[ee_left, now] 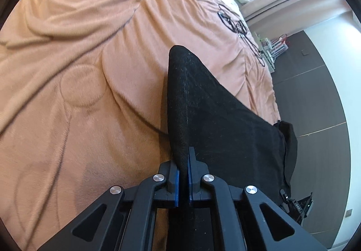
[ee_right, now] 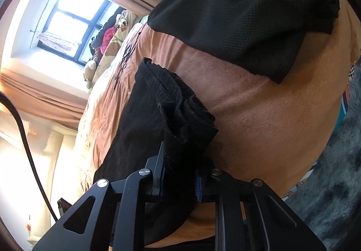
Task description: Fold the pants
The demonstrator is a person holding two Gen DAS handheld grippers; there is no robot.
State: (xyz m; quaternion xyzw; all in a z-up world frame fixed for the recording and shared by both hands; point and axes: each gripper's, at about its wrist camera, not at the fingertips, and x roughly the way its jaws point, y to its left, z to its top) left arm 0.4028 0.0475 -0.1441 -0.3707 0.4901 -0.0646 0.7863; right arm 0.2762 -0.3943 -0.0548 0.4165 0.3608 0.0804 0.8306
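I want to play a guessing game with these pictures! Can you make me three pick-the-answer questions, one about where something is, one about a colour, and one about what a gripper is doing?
1. Where do the pants lie?
A. on a bed cover
B. in a basket
C. on a chair

2. What colour is the bed cover?
A. blue
B. peach
C. white

3. What is the left gripper doing?
A. wide open
B. holding a toy
C. pinching the pants

Answers:
1 A: the pants rest on the bed cover.
2 B: the cover is peach all over.
3 C: the left gripper has black cloth squeezed between its blue pads.
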